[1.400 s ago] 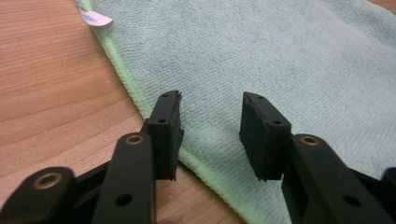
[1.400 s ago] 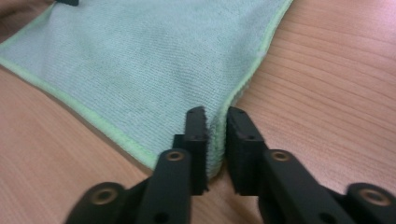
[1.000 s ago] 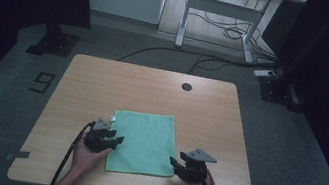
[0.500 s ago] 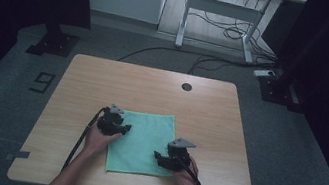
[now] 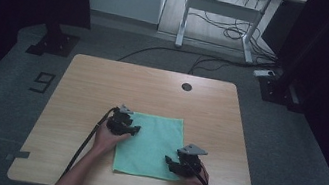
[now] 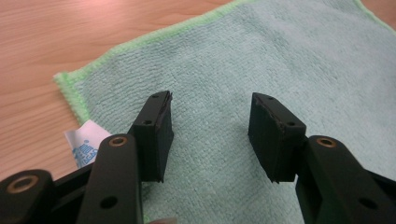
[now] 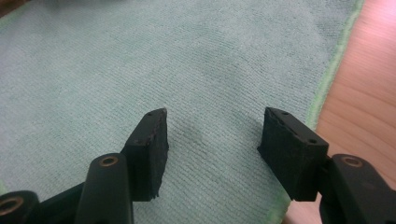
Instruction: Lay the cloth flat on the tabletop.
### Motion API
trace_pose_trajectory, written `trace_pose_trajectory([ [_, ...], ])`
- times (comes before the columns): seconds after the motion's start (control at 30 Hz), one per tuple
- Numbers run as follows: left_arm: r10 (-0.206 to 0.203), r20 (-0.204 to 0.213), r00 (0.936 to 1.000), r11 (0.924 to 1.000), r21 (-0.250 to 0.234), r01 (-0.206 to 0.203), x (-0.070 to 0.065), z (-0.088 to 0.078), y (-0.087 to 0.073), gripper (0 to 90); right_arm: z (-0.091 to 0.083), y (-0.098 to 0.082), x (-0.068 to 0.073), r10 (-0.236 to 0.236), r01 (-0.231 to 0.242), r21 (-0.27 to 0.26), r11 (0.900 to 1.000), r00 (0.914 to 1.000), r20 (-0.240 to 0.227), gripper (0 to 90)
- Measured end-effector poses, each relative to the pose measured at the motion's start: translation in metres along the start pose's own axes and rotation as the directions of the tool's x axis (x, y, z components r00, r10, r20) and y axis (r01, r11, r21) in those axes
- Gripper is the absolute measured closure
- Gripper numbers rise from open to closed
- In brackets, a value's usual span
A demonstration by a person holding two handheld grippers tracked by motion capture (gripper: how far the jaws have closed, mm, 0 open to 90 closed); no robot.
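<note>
green cloth flat on wooden table nr front edge, left gripper over cloth's left edge, jaws spread after opening, nothing btwn, right gripper at near right corner, jaws apart after narrowing, 2 hands, white tag under corner

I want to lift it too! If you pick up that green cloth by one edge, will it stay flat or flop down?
The green cloth would probably flop and hang, since it looks like soft, fuzzy terry lying limp on the table. It likely weighs little, being thin. Pushed, it would probably bunch up rather than slide.
</note>
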State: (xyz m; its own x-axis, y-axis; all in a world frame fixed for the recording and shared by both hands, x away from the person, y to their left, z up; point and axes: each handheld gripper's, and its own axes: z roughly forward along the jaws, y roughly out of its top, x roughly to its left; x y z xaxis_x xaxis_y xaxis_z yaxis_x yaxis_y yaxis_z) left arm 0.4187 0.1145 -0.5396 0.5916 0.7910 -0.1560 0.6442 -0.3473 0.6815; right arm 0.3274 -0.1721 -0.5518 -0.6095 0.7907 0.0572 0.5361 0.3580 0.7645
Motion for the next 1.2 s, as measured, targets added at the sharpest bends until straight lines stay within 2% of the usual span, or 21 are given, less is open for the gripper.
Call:
trace_pose_trajectory([
  [0.03, 0.010, 0.015, 0.9998, 0.9999, 0.004, -0.010, -0.007, 0.002, 0.001, 49.4, -0.008, -0.005, -0.007, 0.009, -0.009, 0.009, 1.000, 1.0000, 0.001, 42.9],
  [0.1, 0.010, 0.025, 0.9996, 0.9999, 0.004, -0.010, -0.010, 0.003, 0.001, 49.0, -0.010, -0.006, -0.010, 0.017, -0.017, 0.008, 1.000, 0.9999, 0.000, 43.6],
  [0.13, 0.017, 0.027, 0.9995, 0.9998, 0.005, -0.017, -0.013, 0.005, 0.002, 48.9, -0.017, -0.013, -0.017, 0.043, -0.043, -0.007, 0.999, 0.9991, -0.008, 44.6],
  [0.2, 0.017, 0.026, 0.9995, 0.9998, 0.007, -0.017, -0.014, 0.005, 0.003, 48.9, -0.018, -0.014, -0.018, 0.046, -0.046, -0.011, 0.999, 0.9989, -0.008, 44.6],
  [0.23, 0.028, 0.005, 0.9996, 0.9995, -0.015, -0.028, -0.015, 0.004, 0.006, 48.9, -0.020, -0.013, -0.019, 0.046, -0.046, 0.001, 0.999, 0.9988, 0.016, 40.4],
  [0.27, 0.028, 0.005, 0.9996, 0.9995, -0.015, -0.028, -0.015, 0.004, 0.006, 50.0, -0.020, -0.013, -0.019, 0.046, -0.046, 0.001, 0.999, 0.9988, 0.016, 40.4],
  [0.3, 0.032, -0.014, 0.9994, 0.9983, -0.047, -0.033, -0.014, 0.001, 0.011, 51.2, -0.022, -0.009, -0.015, 0.044, -0.043, -0.021, 0.999, 0.9987, 0.027, 40.7],
  [0.4, 0.032, -0.026, 0.9992, 0.9981, -0.052, -0.033, -0.011, 0.001, 0.017, 51.6, -0.021, -0.002, -0.008, 0.043, -0.043, -0.048, 0.998, 0.9989, 0.017, 41.1],
  [0.43, 0.037, -0.035, 0.9987, 0.9991, -0.019, -0.038, -0.007, 0.006, 0.021, 51.4, -0.016, 0.004, 0.000, 0.040, -0.039, -0.048, 0.998, 0.9992, 0.008, 40.9],
  [0.47, 0.037, -0.035, 0.9987, 0.9991, -0.019, -0.038, -0.007, 0.006, 0.021, 51.4, -0.013, 0.006, 0.003, 0.041, -0.041, -0.043, 0.998, 0.9992, 0.001, 40.5],
  [0.53, 0.035, -0.052, 0.9980, 0.9992, 0.022, -0.034, -0.002, 0.014, 0.021, 51.4, -0.007, 0.007, 0.007, 0.037, -0.038, -0.028, 0.999, 0.9993, -0.008, 39.9],
  [0.57, 0.034, -0.051, 0.9981, 0.9992, 0.022, -0.033, 0.001, 0.016, 0.020, 51.9, 0.000, 0.005, 0.011, 0.029, -0.028, 0.005, 1.000, 0.9996, -0.005, 38.2],
  [0.6, 0.034, -0.051, 0.9981, 0.9992, 0.022, -0.033, 0.001, 0.016, 0.020, 52.9, 0.000, 0.005, 0.011, 0.029, -0.028, 0.005, 1.000, 0.9996, -0.005, 38.2],
  [0.63, 0.020, -0.042, 0.9989, 0.9997, 0.016, -0.020, 0.004, 0.016, 0.020, 53.2, 0.001, 0.001, 0.014, 0.016, -0.016, 0.006, 1.000, 0.9998, 0.015, 38.1],
  [0.8, 0.016, -0.036, 0.9992, 0.9998, 0.009, -0.015, 0.007, 0.016, 0.019, 54.3, -0.006, -0.005, 0.012, 0.025, -0.025, 0.004, 1.000, 0.9986, 0.047, 36.4],
  [0.93, 0.004, -0.030, 0.9995, 1.0000, -0.001, -0.004, 0.011, 0.018, 0.021, 54.9, -0.018, -0.018, 0.005, 0.055, -0.054, -0.016, 0.998, 0.9955, 0.078, 36.4],
  [1.2, -0.002, -0.048, 0.9989, 1.0000, -0.003, 0.002, 0.014, 0.023, 0.028, 55.3, -0.018, -0.017, 0.001, 0.063, -0.062, -0.013, 0.998, 0.9952, 0.075, 37.1],
])
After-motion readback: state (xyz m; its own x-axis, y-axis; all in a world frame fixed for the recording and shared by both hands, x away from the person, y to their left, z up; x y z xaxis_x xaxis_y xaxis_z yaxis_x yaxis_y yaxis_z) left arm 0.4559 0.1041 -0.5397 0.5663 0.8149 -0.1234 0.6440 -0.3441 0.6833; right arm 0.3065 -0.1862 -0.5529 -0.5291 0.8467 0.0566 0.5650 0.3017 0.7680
